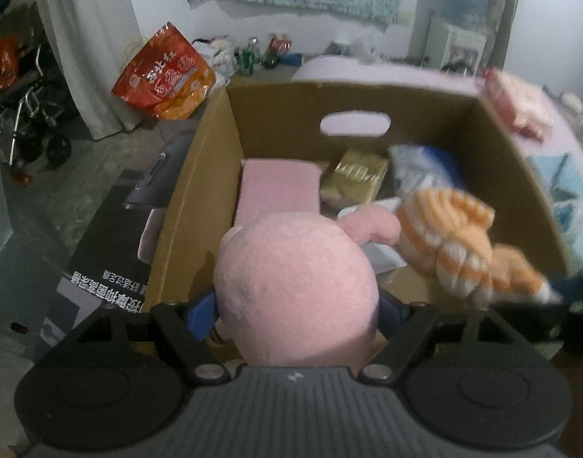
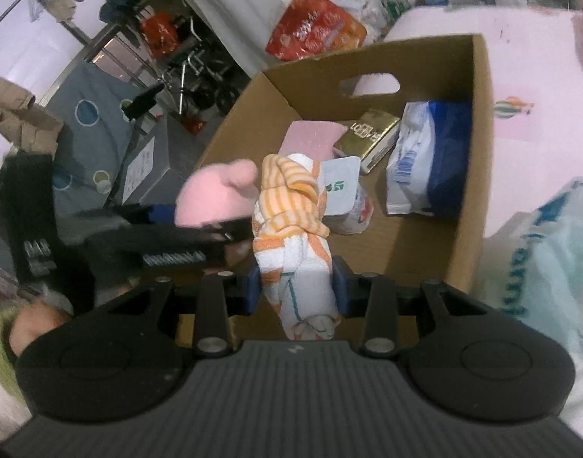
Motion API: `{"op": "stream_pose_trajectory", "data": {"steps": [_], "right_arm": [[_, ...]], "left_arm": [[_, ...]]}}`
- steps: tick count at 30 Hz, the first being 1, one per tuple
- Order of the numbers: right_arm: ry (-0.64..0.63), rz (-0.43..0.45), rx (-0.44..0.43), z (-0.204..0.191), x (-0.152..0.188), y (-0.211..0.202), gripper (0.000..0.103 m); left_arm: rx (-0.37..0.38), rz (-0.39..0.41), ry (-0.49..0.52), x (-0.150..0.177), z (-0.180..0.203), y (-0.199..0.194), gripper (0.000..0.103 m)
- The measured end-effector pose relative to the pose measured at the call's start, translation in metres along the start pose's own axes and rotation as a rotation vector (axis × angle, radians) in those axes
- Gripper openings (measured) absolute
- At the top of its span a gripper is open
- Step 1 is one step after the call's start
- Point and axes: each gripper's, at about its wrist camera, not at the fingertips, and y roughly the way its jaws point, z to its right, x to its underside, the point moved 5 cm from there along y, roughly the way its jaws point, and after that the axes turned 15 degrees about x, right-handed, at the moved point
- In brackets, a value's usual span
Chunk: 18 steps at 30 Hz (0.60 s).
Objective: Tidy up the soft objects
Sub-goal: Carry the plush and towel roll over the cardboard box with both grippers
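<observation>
The left gripper is clamped on a pink plush toy, held above the cardboard box's near edge; the right gripper squeezes a rolled orange-striped towel beside it, likewise over the near edge (both seemingly poised for dropping in); a pink sponge, gold packet and blue-white bag already line the far wall.

White walls, grey floor, a folded wheelchair parked left.
</observation>
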Motion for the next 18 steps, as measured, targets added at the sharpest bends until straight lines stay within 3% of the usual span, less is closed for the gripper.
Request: {"op": "stream_pose_trajectory", "data": {"steps": [9, 14, 18], "right_arm": [[0.04, -0.037, -0.015, 0.011, -0.012, 0.028, 0.036], [0.051, -0.047, -0.025, 0.013, -0.016, 0.037, 0.037], [0.047, -0.045, -0.032, 0.017, -0.017, 0.038, 0.037]], "left_arm": [[-0.151, -0.09, 0.132, 0.006, 0.004, 0.039, 0.086], [-0.191, -0.157, 0.177, 0.008, 0.008, 0.052, 0.09], [-0.194, -0.161, 0.175, 0.008, 0.009, 0.051, 0.092]]}}
